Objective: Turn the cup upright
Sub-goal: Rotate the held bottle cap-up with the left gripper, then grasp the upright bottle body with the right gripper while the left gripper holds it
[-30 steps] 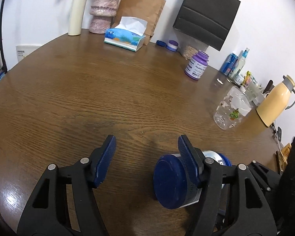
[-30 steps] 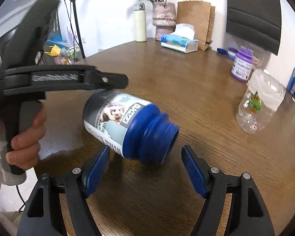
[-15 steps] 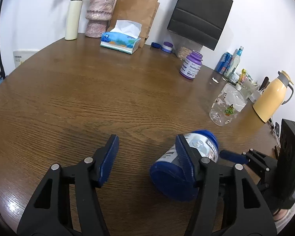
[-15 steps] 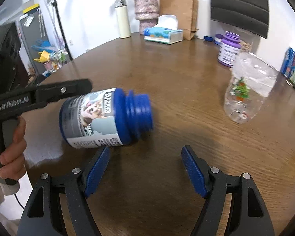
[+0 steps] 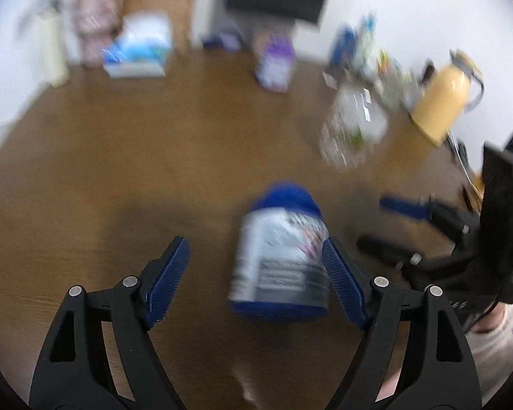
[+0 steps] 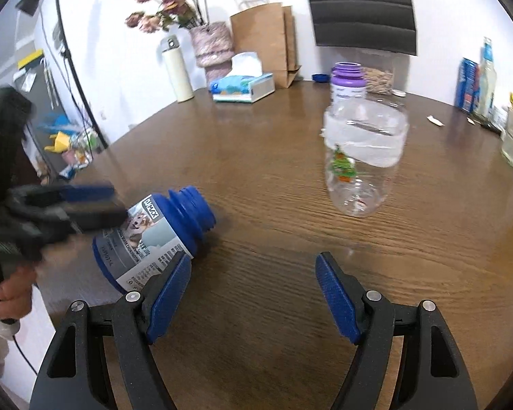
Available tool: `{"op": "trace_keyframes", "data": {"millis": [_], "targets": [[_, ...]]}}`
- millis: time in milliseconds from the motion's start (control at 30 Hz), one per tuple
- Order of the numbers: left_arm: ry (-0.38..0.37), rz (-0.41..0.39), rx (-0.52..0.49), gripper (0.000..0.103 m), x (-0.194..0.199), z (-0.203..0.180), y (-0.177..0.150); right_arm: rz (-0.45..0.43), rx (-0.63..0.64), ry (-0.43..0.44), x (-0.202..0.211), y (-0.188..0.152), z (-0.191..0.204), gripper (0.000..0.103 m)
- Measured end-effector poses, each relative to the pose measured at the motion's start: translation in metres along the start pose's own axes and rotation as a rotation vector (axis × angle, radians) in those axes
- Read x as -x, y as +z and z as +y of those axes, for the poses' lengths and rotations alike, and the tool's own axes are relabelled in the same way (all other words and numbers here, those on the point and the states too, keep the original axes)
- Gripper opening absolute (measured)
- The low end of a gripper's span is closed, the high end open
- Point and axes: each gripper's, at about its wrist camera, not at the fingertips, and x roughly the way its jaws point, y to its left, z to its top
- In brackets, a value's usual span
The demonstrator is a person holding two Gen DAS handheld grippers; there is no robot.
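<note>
You are bringing the wide-open, empty left claw (image 5: 254,282) around the blue labelled plastic bottle-shaped cup (image 6: 154,235) lying tilted on the brown wooden tabletop (image 6: 290,177); centre it before closing. The right claw (image 6: 253,302) is gaping empty.

1. My left black two-finger gripper with blue pads (image 5: 254,280) is spread wide, right pad touching something.
2. My right black blue-padded gripper (image 6: 253,299) hangs wide open, holding nothing.
</note>
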Motion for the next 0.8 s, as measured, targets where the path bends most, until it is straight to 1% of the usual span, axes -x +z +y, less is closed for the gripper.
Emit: {"op": "trace_keyframes", "data": {"millis": [33,67,100,133,200,267,300,333,400,433,500,567,633,667,700,733,800], "targets": [[-0.031,0.033,0.001,0.076,-0.008,-0.002,0.001,-0.009,-0.009,0.002,0.005,-0.002,-0.001,0.08],[-0.054,0.064,0.0,0.067,-0.018,-0.003,0.001,-0.015,-0.016,0.005,0.009,-0.004,-0.002,0.08],[-0.052,0.09,0.006,0.061,-0.026,-0.004,0.001,-0.02,-0.019,0.011,0.012,-0.006,-0.003,0.08],[-0.057,0.109,0.013,0.06,-0.032,-0.004,0.0,-0.022,-0.018,0.013,0.015,-0.007,-0.003,0.08],[-0.093,0.126,0.03,0.06,-0.04,-0.004,-0.002,-0.023,-0.01,0.01,0.02,-0.004,-0.004,0.08],[-0.061,0.097,0.025,0.06,-0.038,-0.008,-0.004,-0.034,-0.003,0.01,0.029,0.002,-0.003,0.08],[-0.047,0.085,0.025,0.06,-0.037,-0.008,-0.006,-0.056,0.007,0.026,0.034,0.006,-0.003,0.08],[-0.031,0.059,0.027,0.06,-0.034,-0.01,-0.006,-0.076,0.006,0.034,0.039,0.009,-0.004,0.08],[-0.017,-0.01,0.031,0.06,-0.021,-0.014,-0.008,-0.088,-0.019,0.046,0.042,0.018,-0.006,0.08],[-0.014,-0.035,0.036,0.06,-0.017,-0.014,-0.007,-0.093,-0.037,0.077,0.044,0.024,-0.008,0.08],[-0.005,-0.147,0.034,0.06,0.006,-0.02,-0.009,-0.108,-0.056,0.147,0.047,0.033,-0.006,0.08],[-0.023,-0.253,0.025,0.06,0.025,-0.027,-0.012,-0.131,-0.071,0.211,0.049,0.04,-0.003,0.08],[-0.054,-0.349,0.021,0.06,0.042,-0.032,-0.015,-0.117,-0.096,0.303,0.045,0.046,0.001,0.08],[-0.055,-0.401,0.023,0.06,0.051,-0.034,-0.019,-0.101,-0.108,0.347,0.042,0.05,0.004,0.084],[-0.044,-0.437,0.025,0.06,0.058,-0.034,-0.022,-0.106,-0.122,0.395,0.041,0.053,0.006,0.087],[-0.049,-0.461,0.02,0.06,0.062,-0.033,-0.024,-0.1,-0.13,0.427,0.04,0.056,0.008,0.09],[-0.069,-0.499,0.034,0.06,0.068,-0.027,-0.028,-0.078,-0.144,0.49,0.036,0.062,0.014,0.09]]}}
